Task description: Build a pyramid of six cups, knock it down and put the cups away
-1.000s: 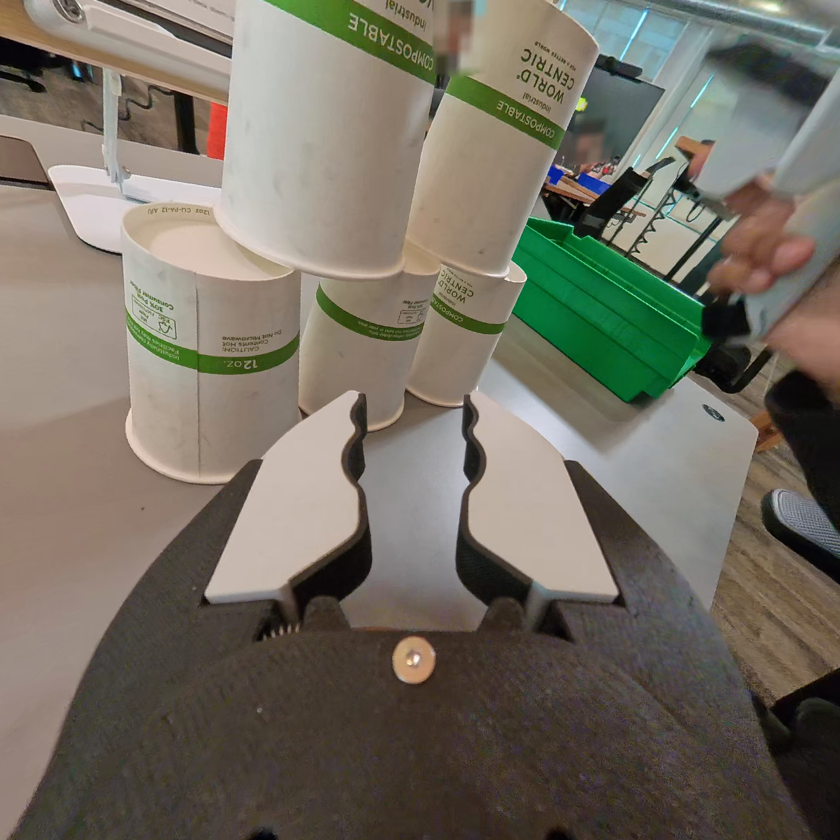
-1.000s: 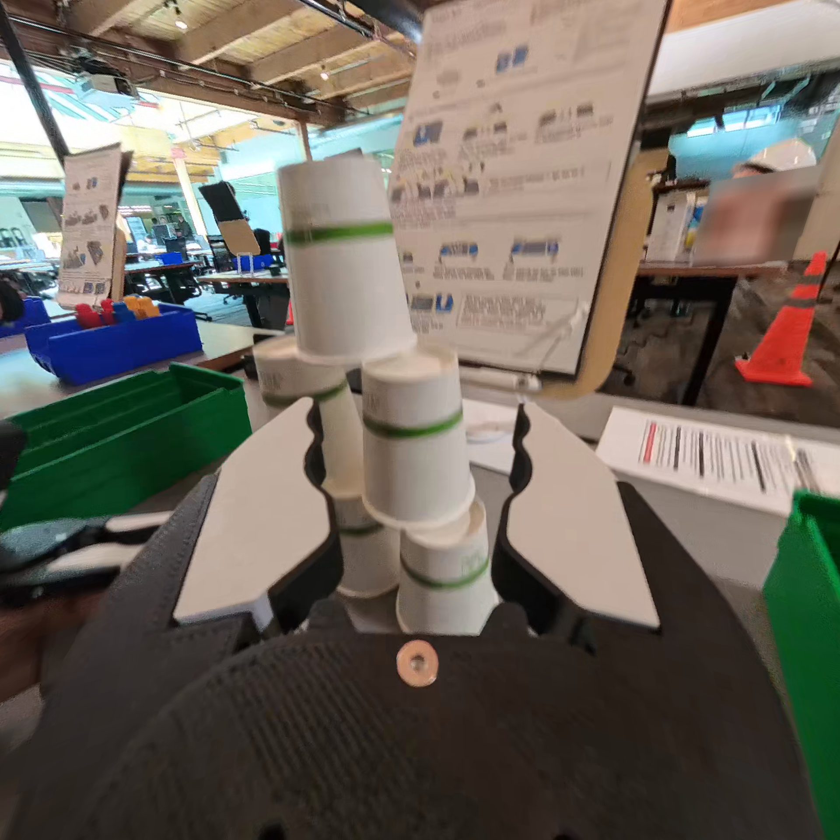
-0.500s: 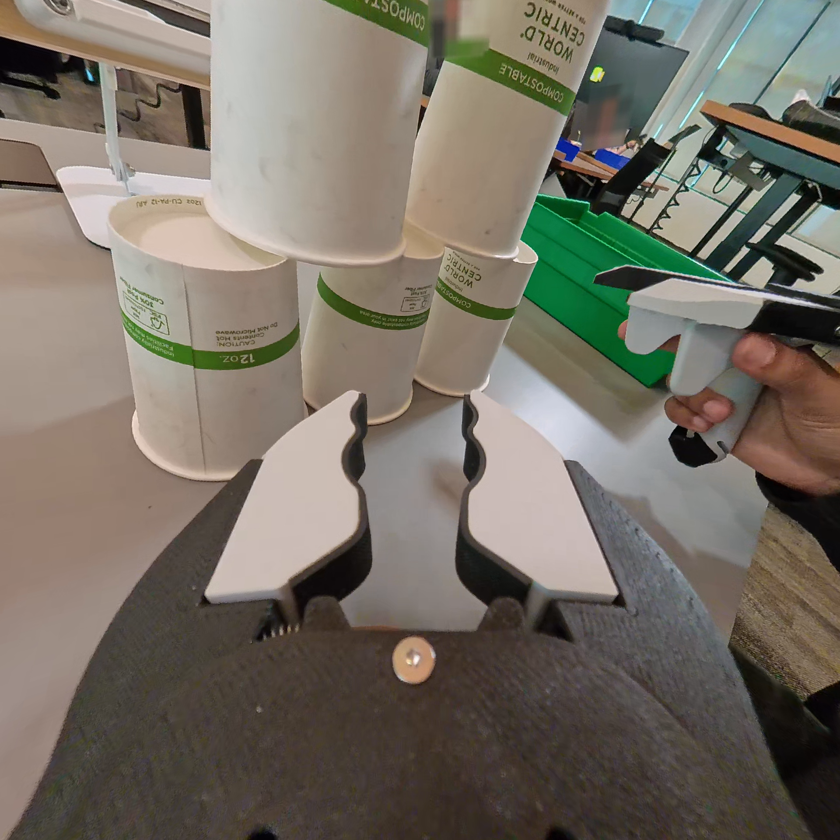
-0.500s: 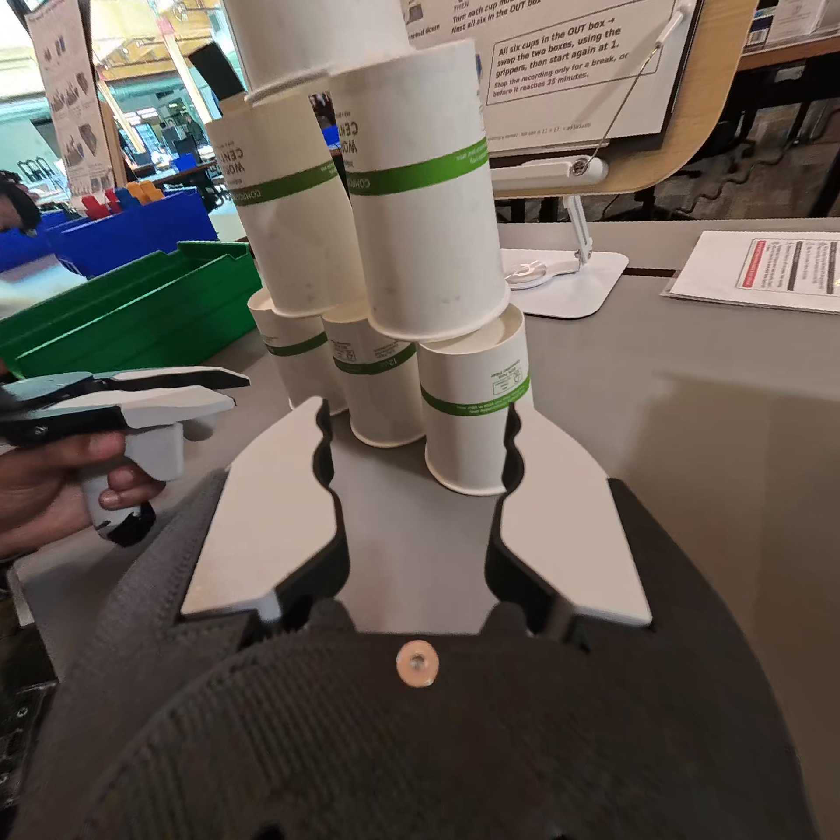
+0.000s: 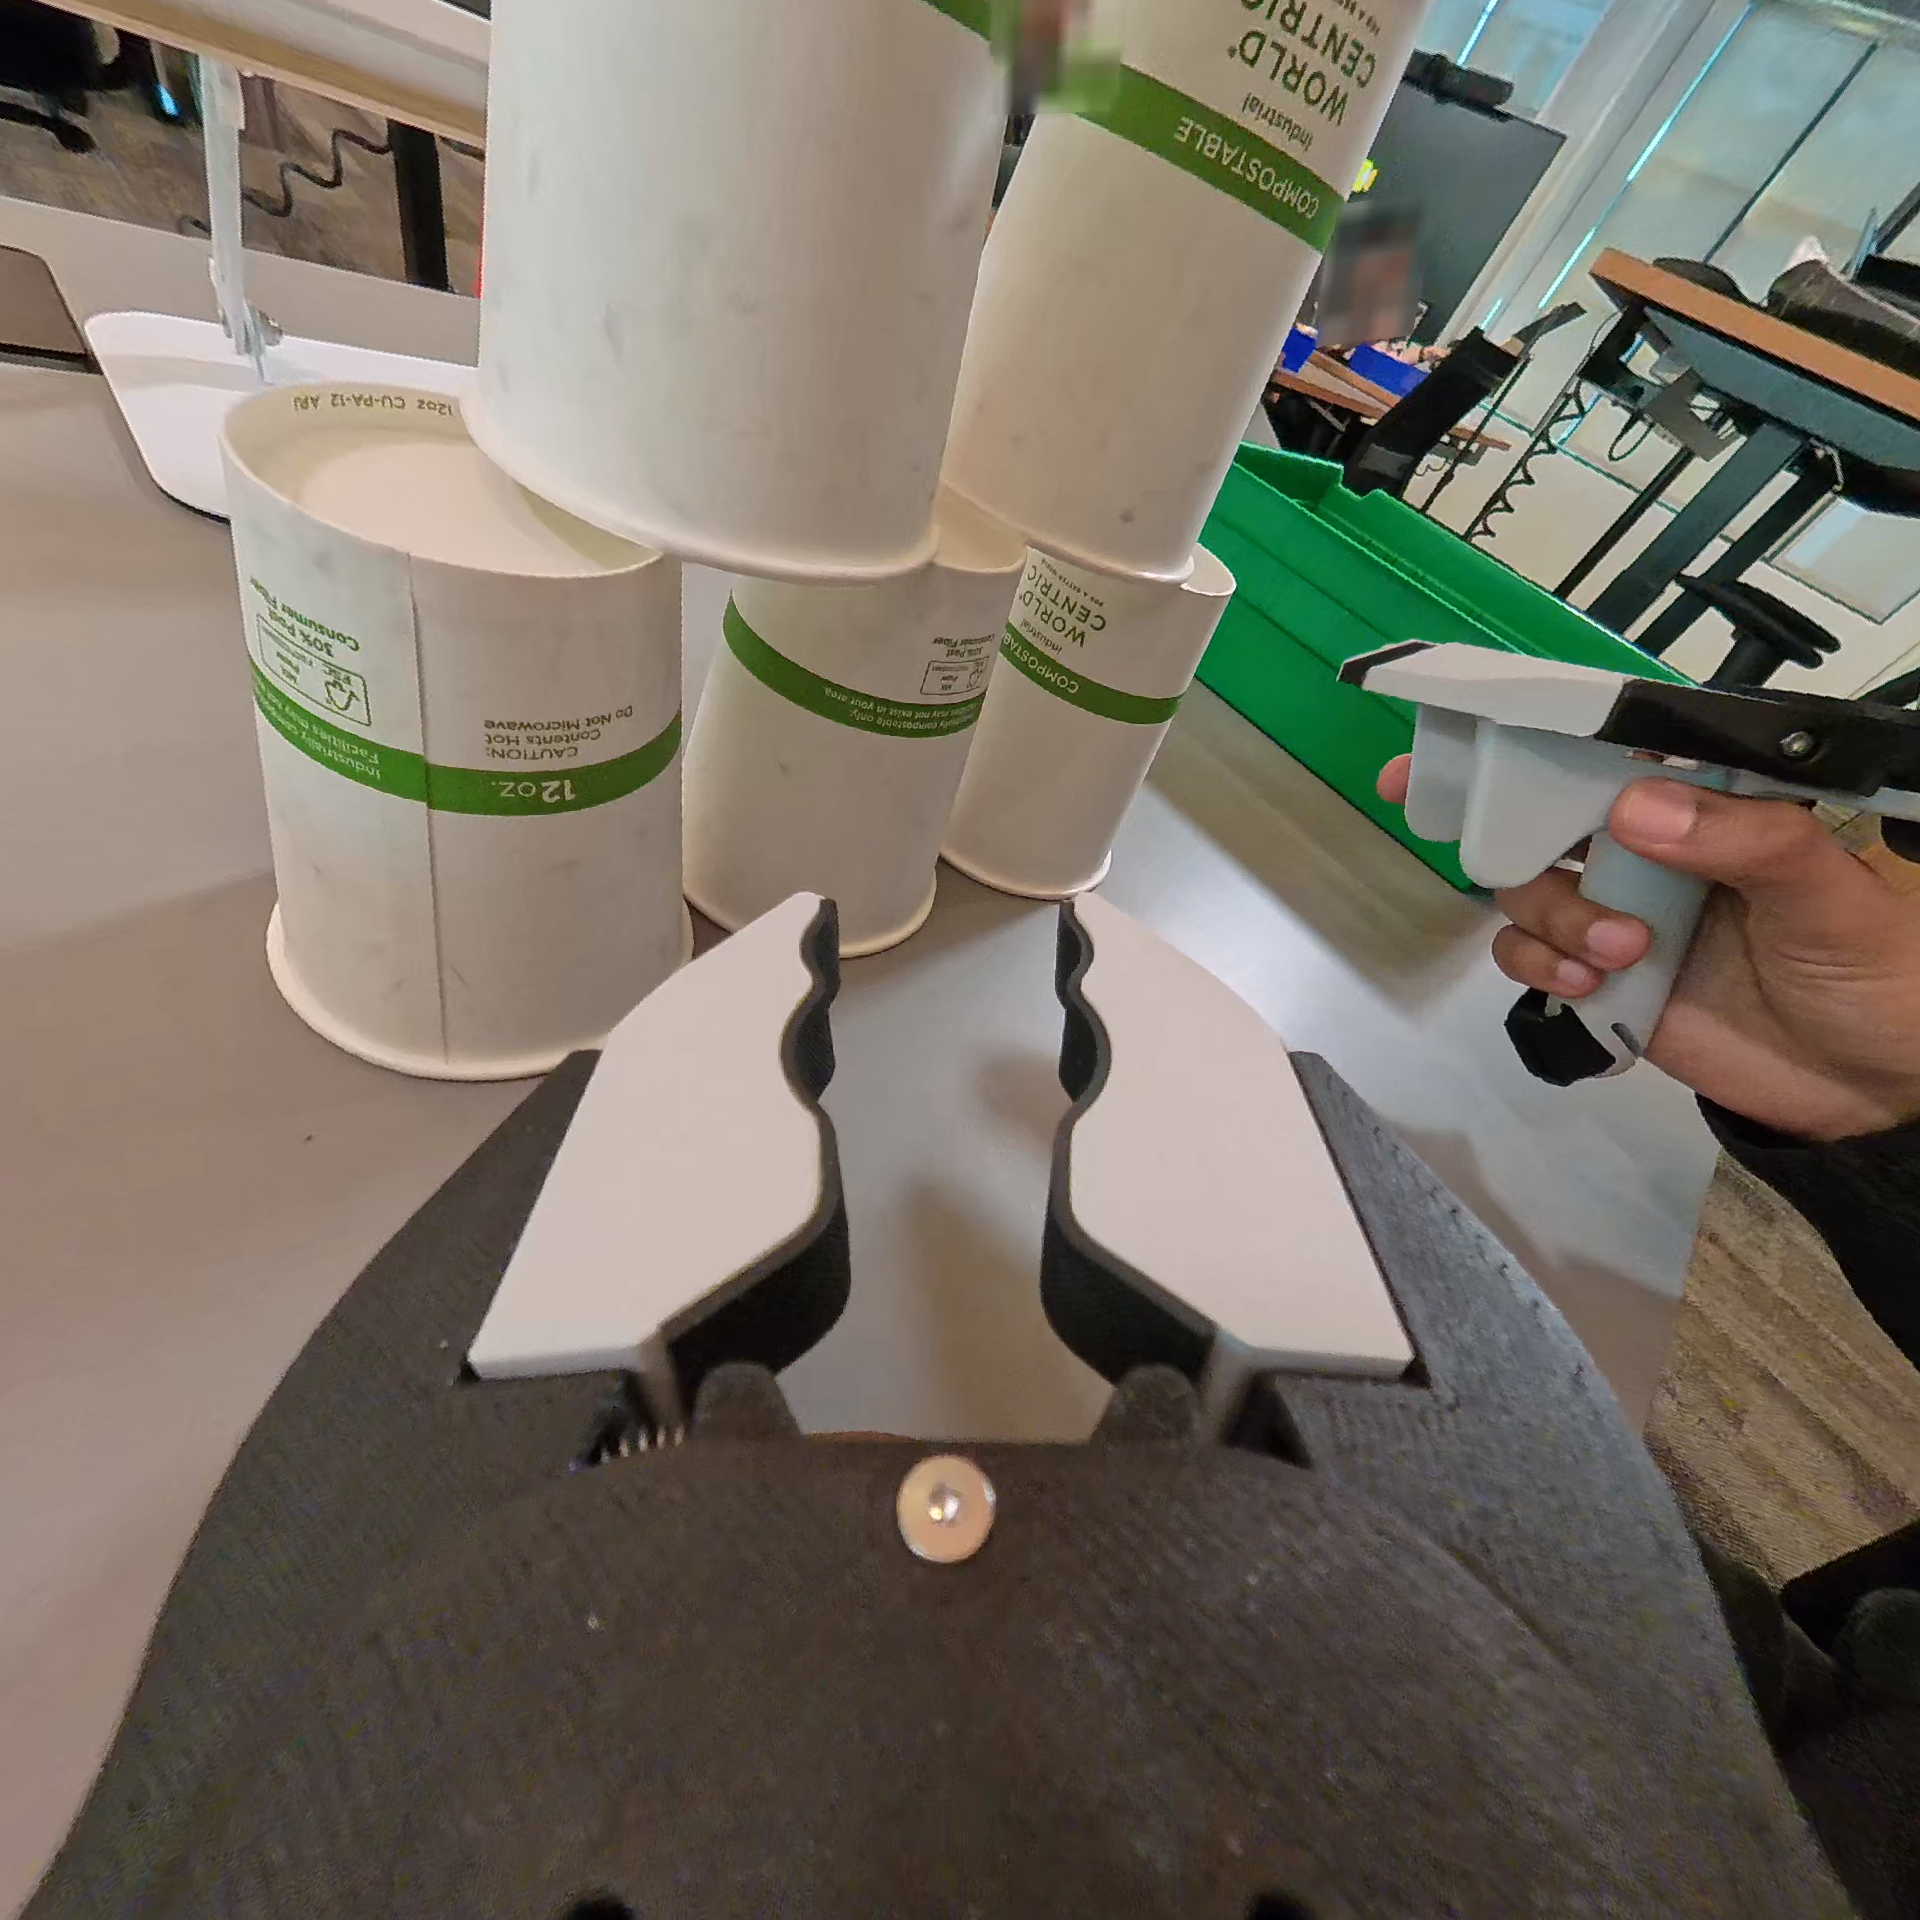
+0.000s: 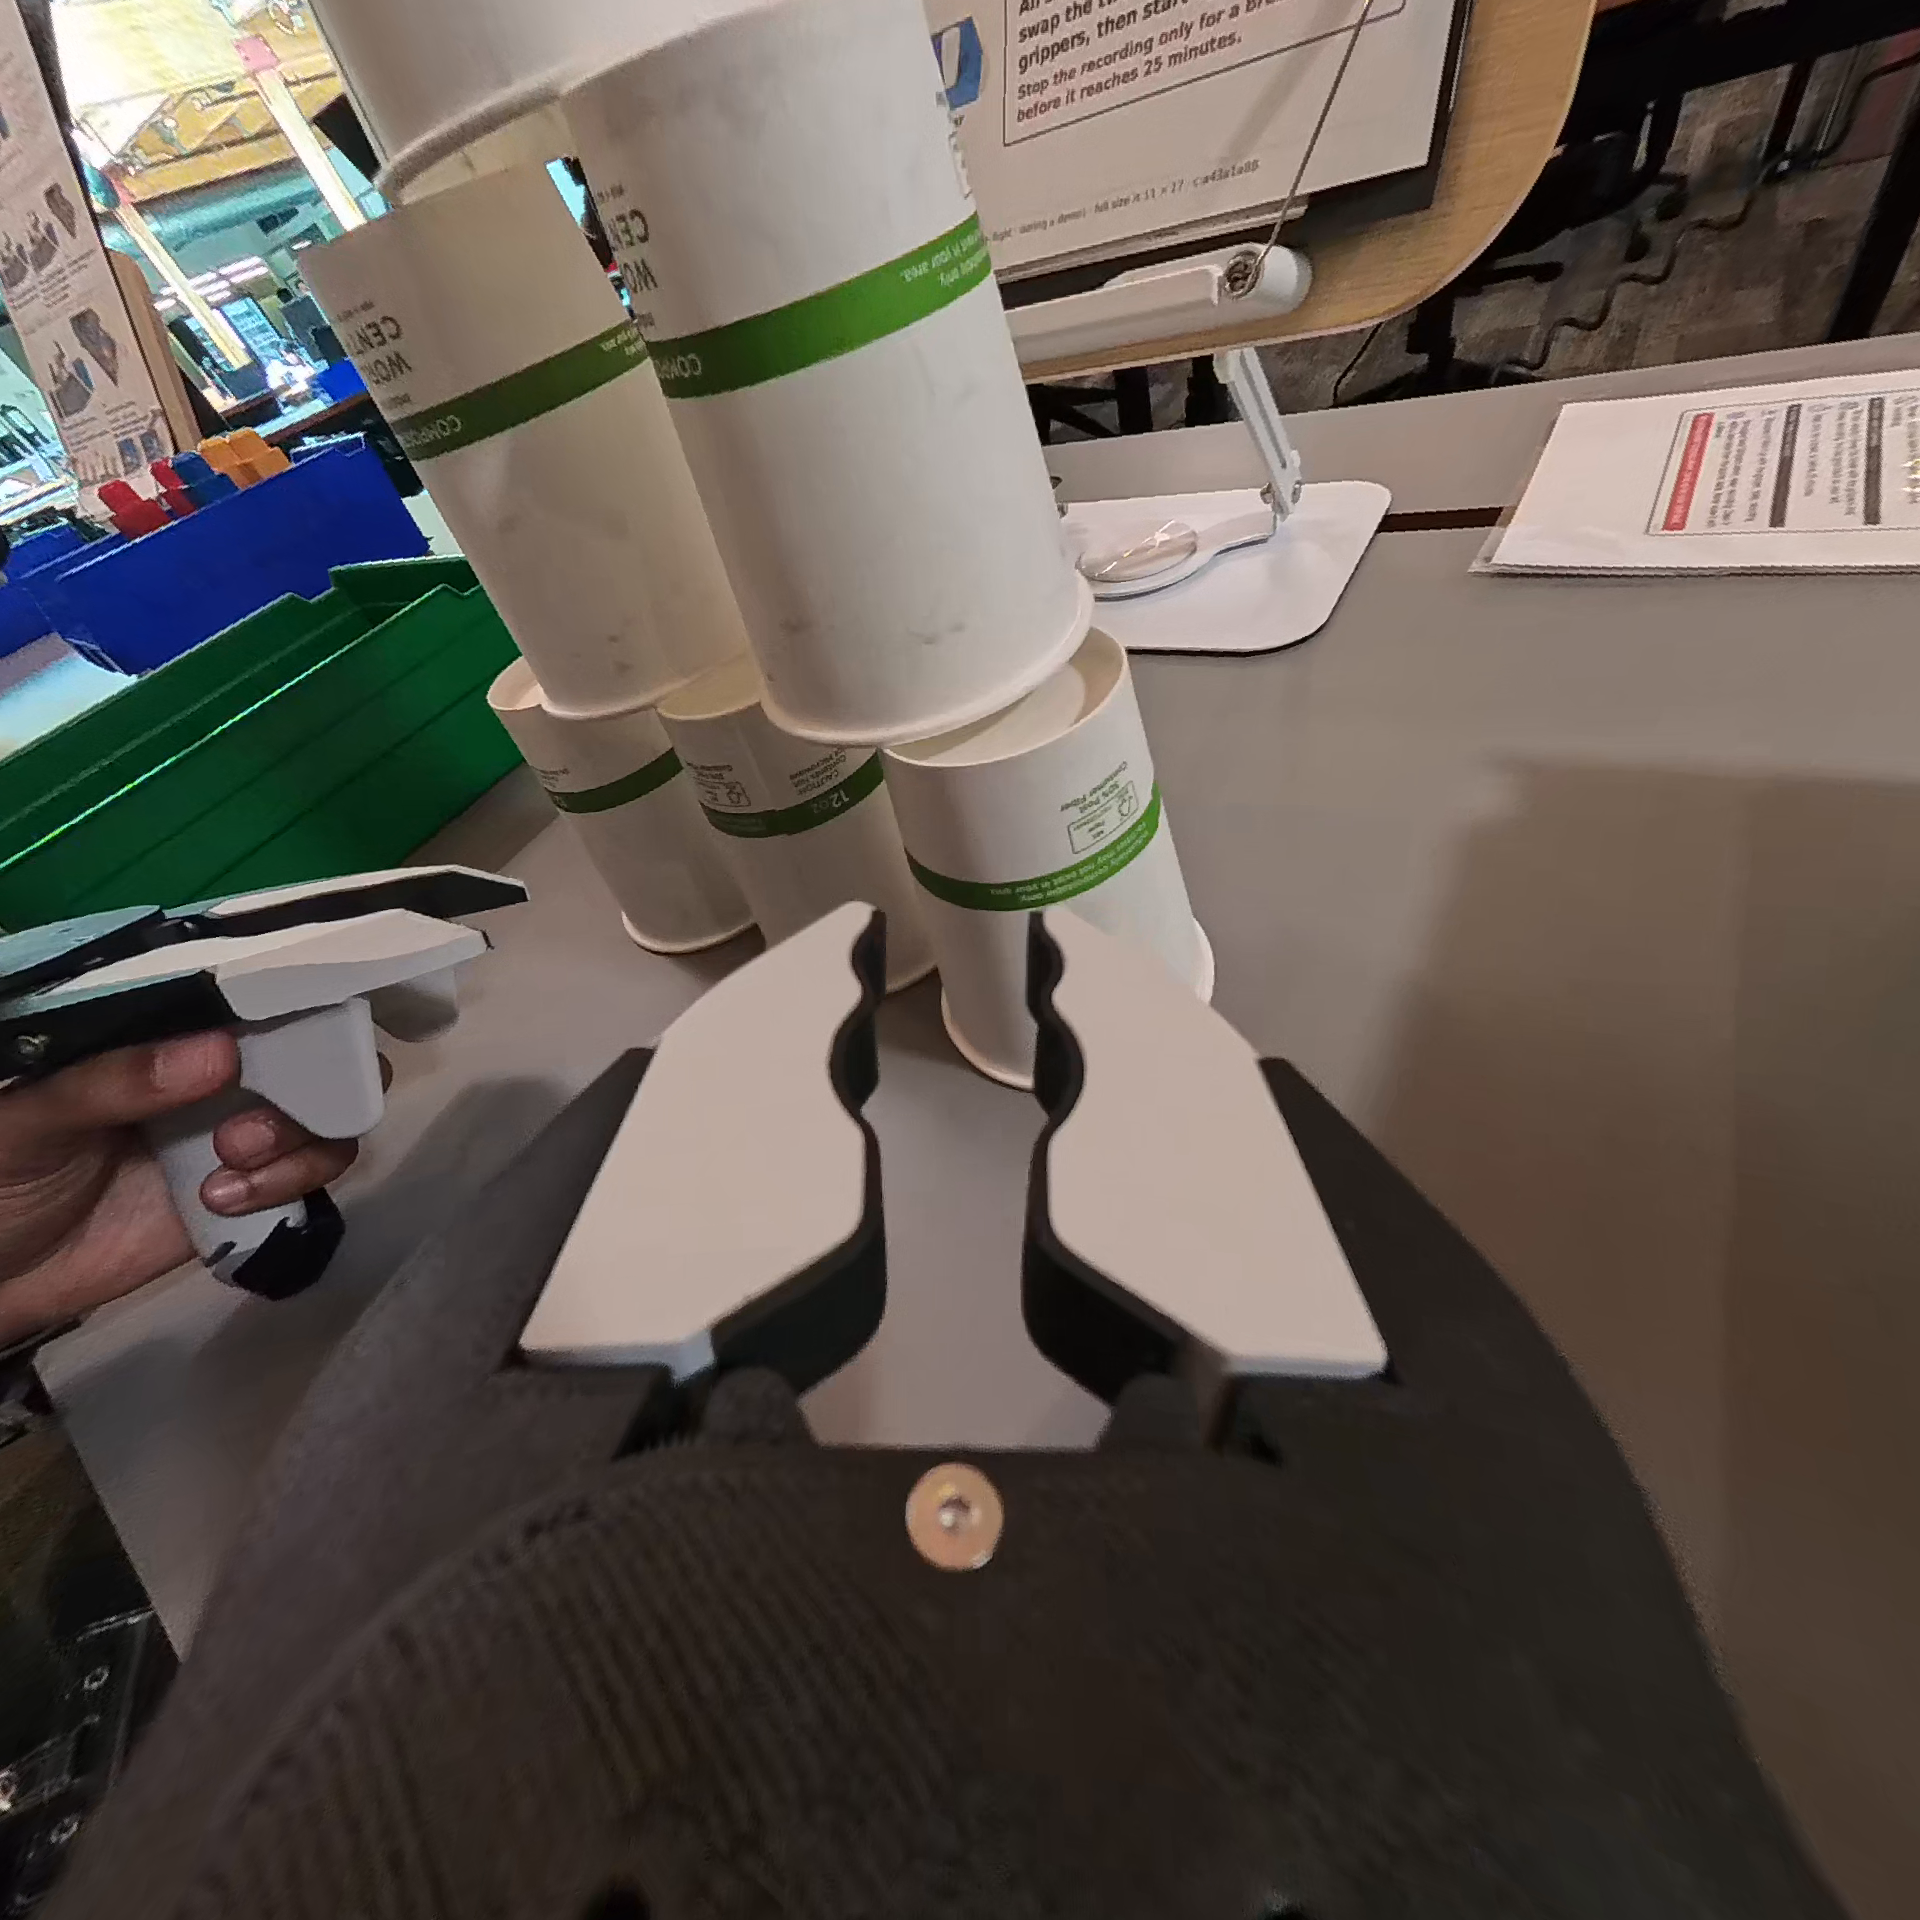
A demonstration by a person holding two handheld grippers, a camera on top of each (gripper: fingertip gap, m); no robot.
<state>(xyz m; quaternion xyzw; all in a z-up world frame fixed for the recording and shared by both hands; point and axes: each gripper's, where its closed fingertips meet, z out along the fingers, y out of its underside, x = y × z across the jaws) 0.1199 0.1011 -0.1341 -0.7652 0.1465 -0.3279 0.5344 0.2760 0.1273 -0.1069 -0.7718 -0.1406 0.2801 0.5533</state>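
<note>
A: Where are the white paper cups with a green band (image 5: 468, 727)?

B: They stand upside down as a pyramid on the grey table (image 5: 125, 1091): three in the bottom row, two above, and at least one more on top in the right wrist view. The left gripper (image 5: 943, 1023) and the right gripper (image 6: 954, 1003) are both near the bottom row, touching nothing, fingers a little apart and empty.

A: How will such a cup handle?

B: I think very light, thin and easy to crush. Hold the wall across its middle, gently. The stack looks easy to topple. A green plastic bin (image 5: 1351, 582) lies at the far right.
</note>
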